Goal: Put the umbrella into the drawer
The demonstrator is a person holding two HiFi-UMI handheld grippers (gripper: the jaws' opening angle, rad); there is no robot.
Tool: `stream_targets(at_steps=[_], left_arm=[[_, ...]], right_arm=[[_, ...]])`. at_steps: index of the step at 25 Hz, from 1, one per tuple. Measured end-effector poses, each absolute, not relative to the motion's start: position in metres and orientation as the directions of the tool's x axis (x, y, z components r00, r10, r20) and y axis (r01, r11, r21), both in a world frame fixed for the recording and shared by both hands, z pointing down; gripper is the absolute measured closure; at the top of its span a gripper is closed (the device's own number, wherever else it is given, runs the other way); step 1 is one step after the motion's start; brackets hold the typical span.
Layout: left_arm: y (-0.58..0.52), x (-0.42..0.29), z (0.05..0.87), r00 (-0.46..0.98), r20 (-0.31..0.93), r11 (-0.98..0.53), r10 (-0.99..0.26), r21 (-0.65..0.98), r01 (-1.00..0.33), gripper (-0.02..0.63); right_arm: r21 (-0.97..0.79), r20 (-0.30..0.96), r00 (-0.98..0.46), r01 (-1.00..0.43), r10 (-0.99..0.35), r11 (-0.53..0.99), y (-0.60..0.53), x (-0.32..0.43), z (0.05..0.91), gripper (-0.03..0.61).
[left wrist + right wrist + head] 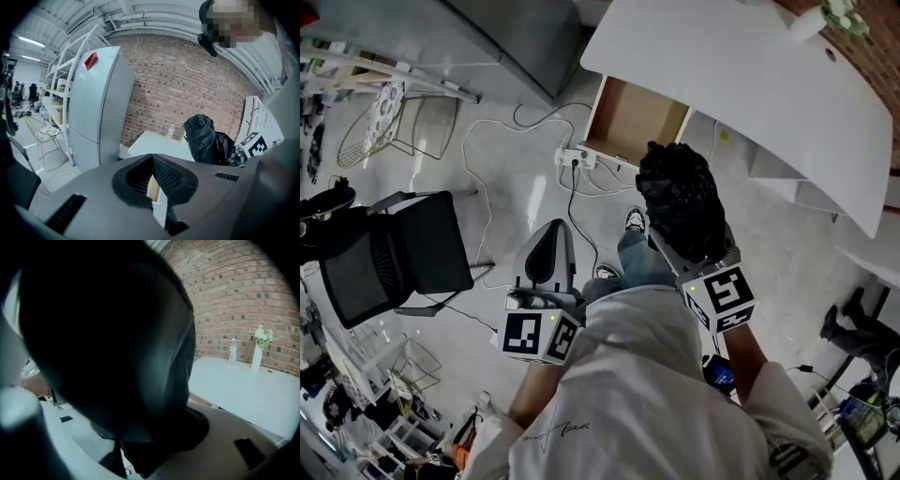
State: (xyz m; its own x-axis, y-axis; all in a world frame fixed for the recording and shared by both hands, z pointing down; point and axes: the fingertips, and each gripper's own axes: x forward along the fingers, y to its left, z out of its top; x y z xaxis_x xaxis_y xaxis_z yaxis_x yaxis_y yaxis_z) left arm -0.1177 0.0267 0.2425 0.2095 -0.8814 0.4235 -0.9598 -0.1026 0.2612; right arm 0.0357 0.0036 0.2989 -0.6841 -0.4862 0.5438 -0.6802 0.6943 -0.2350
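Between fingers of right gripper, umbrella

I see 1 black chair on the floor near a white wire chair, plus a power strip trailing cables. 1 bottle and 1 flower vase stand at the tabletop's far edge, against the brick wall.

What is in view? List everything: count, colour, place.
flat white table: one, white, upper right
open wooden drawer: one, tan, under table
folded black fabric umbrella: one, black, in right claw
clear plastic bottle: one, clear, on table
white flower vase: one, white, near bottle
black office chair: one, black, far left
white wire chair: one, white, upper left
white power strip: one, white, beside drawer
tall grey fridge: one, grey, by brick wall
left claw: one, grey, shut, empty
right claw: one, grey, holding umbrella
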Motion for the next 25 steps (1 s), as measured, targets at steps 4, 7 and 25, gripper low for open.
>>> stream_targets(at_steps=[4,7,25], left_arm=[[0.015,-0.111,0.249,0.201,0.444,-0.09,-0.873,0.26,-0.962,0.595],[0.011,-0.112,0.255,0.196,0.453,-0.081,-0.869,0.261,-0.962,0.595],[0.002,-0.115,0.289,0.218,0.495,-0.084,-0.841,0.279,-0.957,0.595]], right_arm=[[-0.244,0.557,-0.695,-0.661,-0.455,0.709,-0.012,0.038,0.311,0.328],[-0.25,0.564,-0.7,-0.65,-0.438,0.717,-0.019,0.035,0.32,0.328],[-0.208,0.633,-0.667,-0.636,-0.394,0.743,-0.042,0.033,0.37,0.328]])
